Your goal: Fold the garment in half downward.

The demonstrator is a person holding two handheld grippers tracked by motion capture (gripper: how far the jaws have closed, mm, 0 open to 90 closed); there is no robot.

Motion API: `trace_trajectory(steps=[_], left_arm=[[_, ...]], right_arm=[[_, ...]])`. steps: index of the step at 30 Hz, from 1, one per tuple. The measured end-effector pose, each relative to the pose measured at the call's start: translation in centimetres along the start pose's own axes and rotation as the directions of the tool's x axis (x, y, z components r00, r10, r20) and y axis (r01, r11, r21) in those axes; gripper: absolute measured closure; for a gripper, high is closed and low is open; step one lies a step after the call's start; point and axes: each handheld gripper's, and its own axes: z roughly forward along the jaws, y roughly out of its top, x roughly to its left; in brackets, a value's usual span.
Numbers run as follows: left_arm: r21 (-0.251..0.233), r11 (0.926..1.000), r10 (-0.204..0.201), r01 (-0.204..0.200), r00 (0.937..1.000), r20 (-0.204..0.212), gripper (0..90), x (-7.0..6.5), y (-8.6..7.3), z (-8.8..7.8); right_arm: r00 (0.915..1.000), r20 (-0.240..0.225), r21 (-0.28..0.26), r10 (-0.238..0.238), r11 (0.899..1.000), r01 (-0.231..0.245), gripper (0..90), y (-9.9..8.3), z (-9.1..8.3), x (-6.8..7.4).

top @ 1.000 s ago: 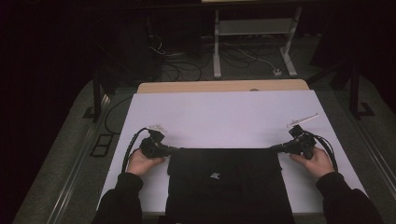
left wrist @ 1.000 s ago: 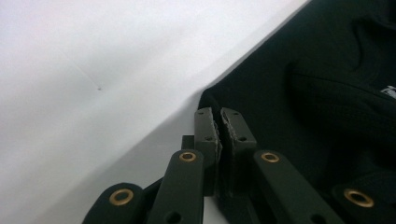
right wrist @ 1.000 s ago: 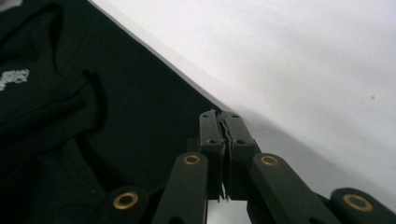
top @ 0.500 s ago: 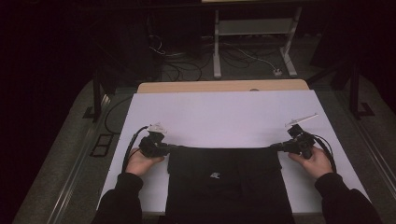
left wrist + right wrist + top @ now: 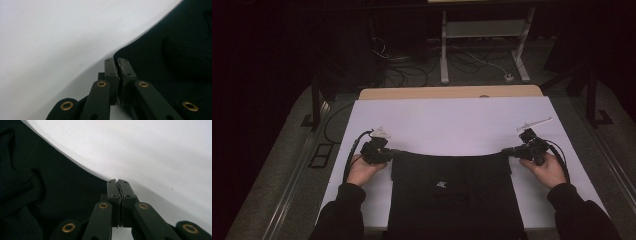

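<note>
A black garment (image 5: 452,190) lies flat on the white table top (image 5: 452,120), with its lower part hanging over the near edge. My left gripper (image 5: 391,152) is shut on the garment's far left corner (image 5: 120,56). My right gripper (image 5: 508,151) is shut on the far right corner (image 5: 106,182). The far hem (image 5: 452,155) stretches between them in a shallow curve. In the left gripper view the jaws (image 5: 116,62) meet on the black cloth's edge. In the right gripper view the jaws (image 5: 117,183) are pressed together at the cloth's edge too. A hand holds each gripper from the near side.
Bare white surface spreads beyond the garment up to a wooden strip (image 5: 452,92) at the far edge. Behind the table are a metal stand (image 5: 482,45) and loose cables (image 5: 402,65) on the dark floor. Each gripper trails a black cable (image 5: 352,150).
</note>
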Motion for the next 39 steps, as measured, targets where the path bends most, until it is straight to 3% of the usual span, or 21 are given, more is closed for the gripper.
trace_trajectory(steps=[12,21,32,39], left_arm=[[-0.002,1.0000,-0.005,0.005,0.9994,-0.036,85.9,0.9,1.9,-0.4],[-0.010,0.9992,-0.038,0.038,0.9973,-0.063,85.8,2.2,3.1,-0.2],[-0.036,0.9964,-0.078,0.076,0.9954,-0.054,85.8,3.2,4.0,-0.5],[-0.033,0.9980,-0.056,0.054,0.9960,-0.070,85.8,3.4,5.1,-0.9]], right_arm=[[0.9998,0.021,-0.022,-0.004,1.000,0.005,87.1,1.8,-0.3,-0.4],[0.9997,0.026,-0.024,0.002,1.000,-0.001,87.1,4.5,-0.3,-0.9],[0.9996,0.009,-0.035,0.028,0.999,-0.028,87.1,6.0,-0.5,-2.0],[0.9997,0.020,-0.040,0.017,0.999,-0.016,87.1,7.1,-0.9,-2.0]])
